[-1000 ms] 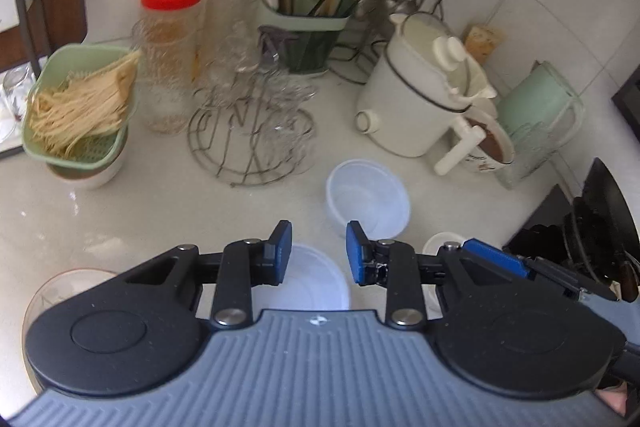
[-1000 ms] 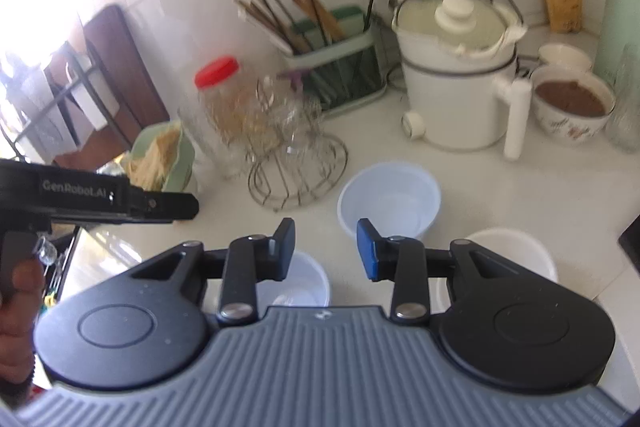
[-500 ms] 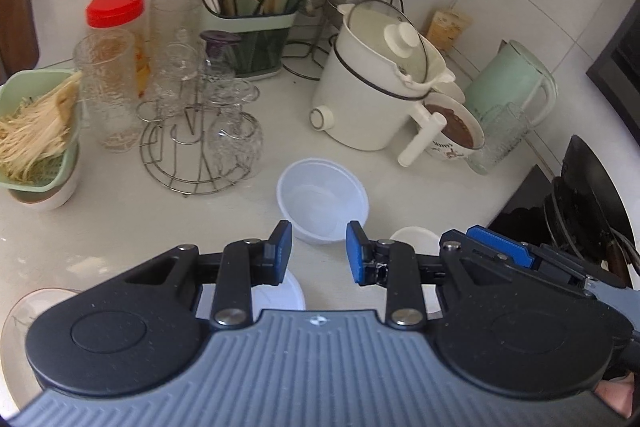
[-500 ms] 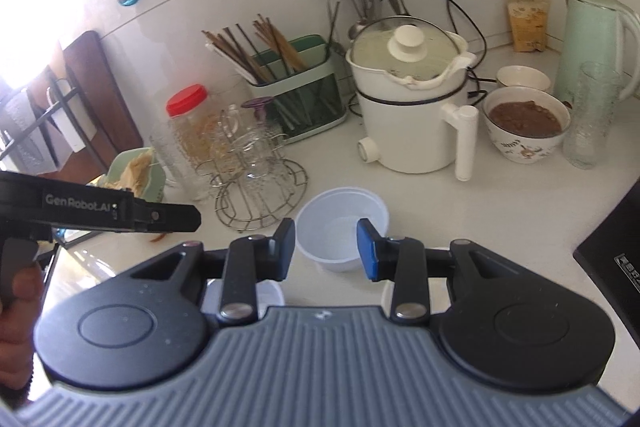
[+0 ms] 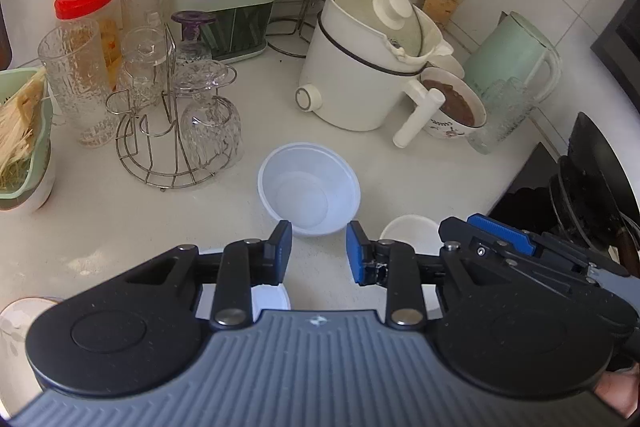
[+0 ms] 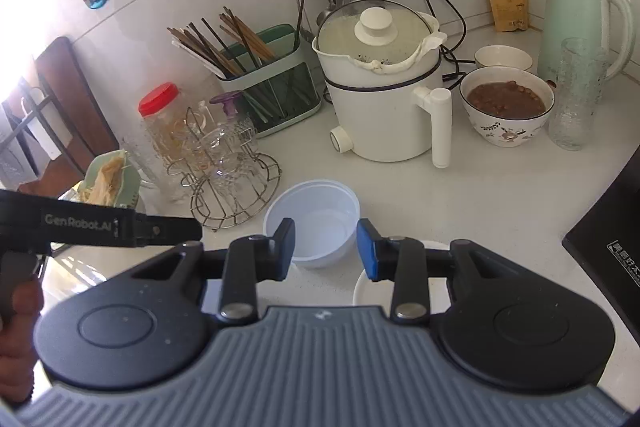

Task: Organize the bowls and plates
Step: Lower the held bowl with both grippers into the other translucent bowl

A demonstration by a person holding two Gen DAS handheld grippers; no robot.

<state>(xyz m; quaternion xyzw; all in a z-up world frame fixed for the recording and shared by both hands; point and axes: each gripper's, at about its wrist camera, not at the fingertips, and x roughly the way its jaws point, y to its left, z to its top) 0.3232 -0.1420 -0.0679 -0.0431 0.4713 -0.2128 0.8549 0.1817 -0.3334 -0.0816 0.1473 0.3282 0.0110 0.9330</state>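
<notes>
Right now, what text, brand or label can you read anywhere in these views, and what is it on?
"GenRobot.AI": on the side of the left gripper, seen from the right wrist.
White characters on the black appliance at the right edge: cut off, unreadable.
Print on the yellow packet by the wall: too small to read.
Nothing else legible.

Countertop, white, speckled, set against tiled wall.
Bearing: plastic bowl at centre; small white bowl just right of it; wire glass rack; cooker; bowl of brown food; kettle; chopstick caddy; red-lidded jar; green basket; plate at near-left edge.
</notes>
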